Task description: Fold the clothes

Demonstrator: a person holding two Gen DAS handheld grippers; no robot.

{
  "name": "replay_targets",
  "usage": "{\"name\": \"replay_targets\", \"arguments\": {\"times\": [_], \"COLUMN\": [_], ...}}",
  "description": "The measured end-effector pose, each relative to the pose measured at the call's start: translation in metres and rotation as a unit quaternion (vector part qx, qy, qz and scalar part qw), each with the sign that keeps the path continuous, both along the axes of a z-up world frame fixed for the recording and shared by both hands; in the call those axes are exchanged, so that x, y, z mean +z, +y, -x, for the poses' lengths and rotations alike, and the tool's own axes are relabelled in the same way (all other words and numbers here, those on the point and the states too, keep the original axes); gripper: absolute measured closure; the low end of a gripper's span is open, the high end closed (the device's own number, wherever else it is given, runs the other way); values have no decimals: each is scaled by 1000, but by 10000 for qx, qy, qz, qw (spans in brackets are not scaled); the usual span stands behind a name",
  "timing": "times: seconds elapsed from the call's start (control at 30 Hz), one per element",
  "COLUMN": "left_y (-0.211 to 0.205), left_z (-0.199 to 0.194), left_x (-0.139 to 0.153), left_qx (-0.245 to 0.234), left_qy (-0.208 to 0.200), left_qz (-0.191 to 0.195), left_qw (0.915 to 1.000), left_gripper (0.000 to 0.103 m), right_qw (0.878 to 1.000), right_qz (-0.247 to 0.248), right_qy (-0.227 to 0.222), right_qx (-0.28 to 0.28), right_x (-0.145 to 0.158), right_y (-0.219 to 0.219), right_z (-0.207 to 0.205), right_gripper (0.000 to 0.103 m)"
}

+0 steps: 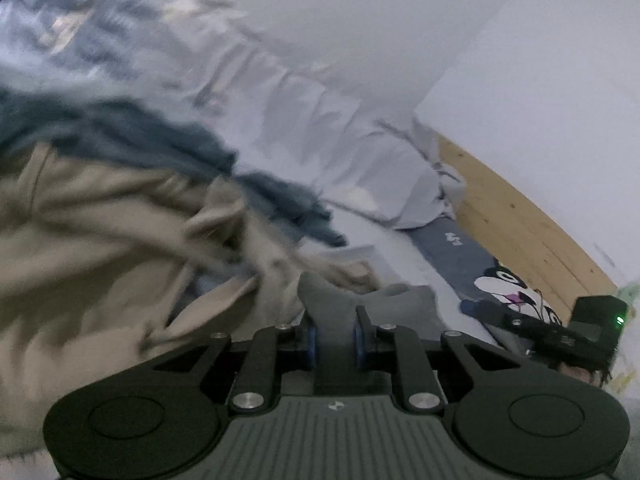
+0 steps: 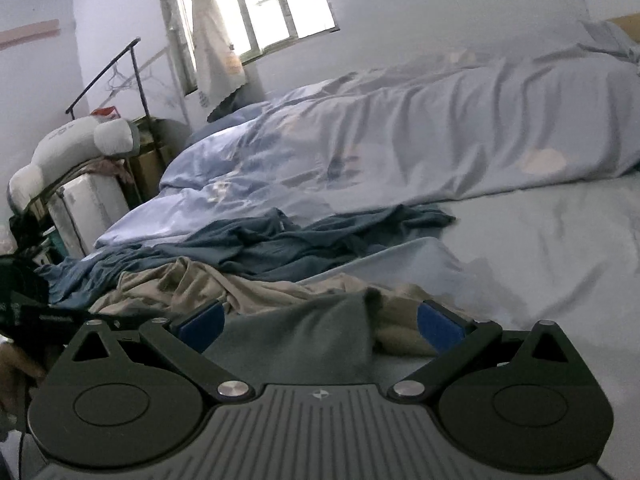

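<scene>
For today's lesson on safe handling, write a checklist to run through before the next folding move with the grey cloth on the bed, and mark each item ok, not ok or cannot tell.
1. Left gripper shut on the grey cloth: ok.
2. Right gripper has a hold on the grey cloth: not ok, jaws wide open with the cloth lying between them.
3. Grey cloth free of the beige garment: cannot tell, they overlap.
4. Blue garment out of the way: ok, it lies behind the beige one.
5. Bare sheet available for folding: ok.
6. Left view sharp enough to judge: not ok, blurred.
</scene>
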State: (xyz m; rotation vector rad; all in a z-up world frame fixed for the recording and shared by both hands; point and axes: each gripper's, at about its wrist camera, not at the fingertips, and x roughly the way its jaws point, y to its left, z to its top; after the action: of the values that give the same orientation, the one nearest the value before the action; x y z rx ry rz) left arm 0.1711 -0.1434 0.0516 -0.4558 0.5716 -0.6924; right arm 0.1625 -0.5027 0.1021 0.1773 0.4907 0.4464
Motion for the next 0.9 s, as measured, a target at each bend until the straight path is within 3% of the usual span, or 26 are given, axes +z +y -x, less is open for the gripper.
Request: {"name": "replay_targets", "arguments": {"times": [0.23, 0.4, 0.5, 0.63, 0.77, 0.9], "left_y": [-21, -34, -41, -46, -43, -38], "left_z": [36, 66, 75, 80, 82, 81], "left_x": [46, 53, 49, 43, 38, 35], "left_qx": [-857, -1732, -2250, -2657, -2877, -2865], "left_qy": [-884, -1291, -1199, -1071, -909, -811], "left_qz": [-145, -257, -177, -178, -127, -101], "left_qw": [9923, 9760, 9668, 9579, 9533, 9546], "left_gripper": [89, 89, 89, 89, 89, 89], "right_qw": [9995, 9980, 9941, 9803, 9630, 9487], "right_qz": [-178, 125, 424, 695, 403, -191], "right_qy": [101, 186, 64, 174, 457, 758], "right_qx": [227, 599, 999, 1840, 2625, 3062], "right_x": [1, 0, 7, 8, 5, 4], "right_y": [-11, -21, -23, -24, -35, -50], "right_z": [3, 4, 2, -5, -20, -48], "right_gripper": [0, 0, 0, 0, 0, 0]}}
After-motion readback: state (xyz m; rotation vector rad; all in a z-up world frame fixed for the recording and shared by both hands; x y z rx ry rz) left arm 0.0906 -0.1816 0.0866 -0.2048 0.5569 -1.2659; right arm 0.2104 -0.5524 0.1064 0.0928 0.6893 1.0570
